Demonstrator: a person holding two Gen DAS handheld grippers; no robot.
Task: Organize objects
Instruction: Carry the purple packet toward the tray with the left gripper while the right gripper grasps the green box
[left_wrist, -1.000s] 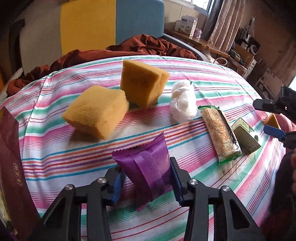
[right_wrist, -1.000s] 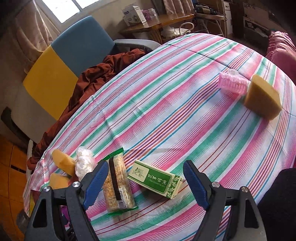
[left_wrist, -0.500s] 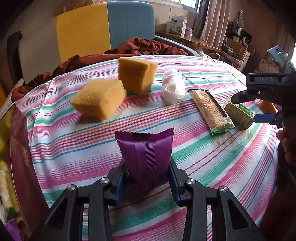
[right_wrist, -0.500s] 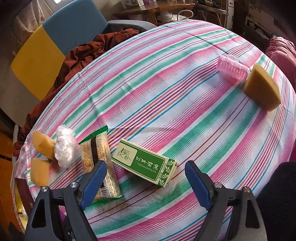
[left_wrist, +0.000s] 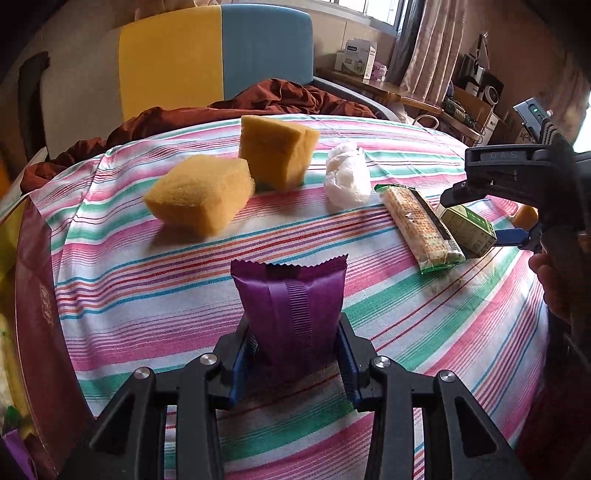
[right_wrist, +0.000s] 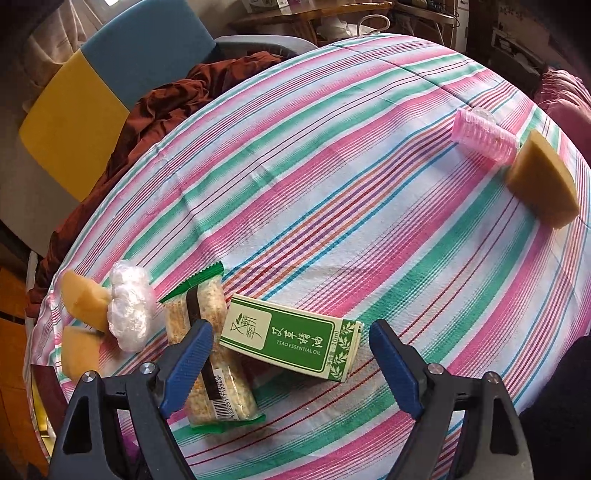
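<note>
My left gripper is shut on a purple snack packet, held upright just above the striped tablecloth. My right gripper hangs open over a green essential-oil box; the box lies between its blue fingers and neither pad touches it. A cracker bar in a green wrapper lies partly under the left finger. In the left wrist view the right gripper hovers over the same box, a hand behind it.
Two yellow sponges and a white plastic wad sit toward the far side. A pink roller and a sponge wedge lie at the right edge. A dark red box stands left; a chair with brown cloth behind.
The purple packet has turned upright in my left gripper and drawn back from the sponges. My right gripper has come down closer over the green box.
</note>
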